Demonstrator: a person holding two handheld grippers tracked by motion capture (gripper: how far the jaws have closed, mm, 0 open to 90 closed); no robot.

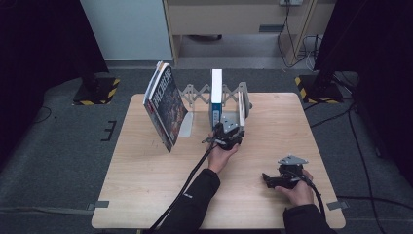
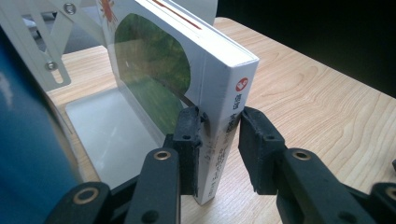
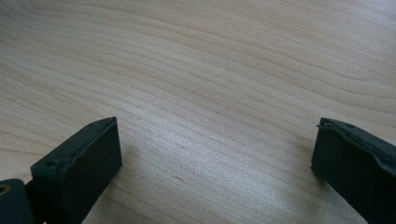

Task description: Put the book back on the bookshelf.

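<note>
Left gripper view: my left gripper [image 2: 219, 126] clamps the white book's [image 2: 224, 93] spine beside the rack [image 2: 46, 56]; it could twist loose and topple. Right gripper [image 3: 215, 149] gapes.

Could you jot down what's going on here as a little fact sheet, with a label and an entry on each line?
Setting: wooden table
Rack: metal expanding book rack at the table's far edge
Left gripper: jaws on either side of the spine of an upright white book standing in the rack
Right gripper: jaws wide apart, nothing between them, over bare wood
Other item: magazine leaning at the rack's left end
</note>
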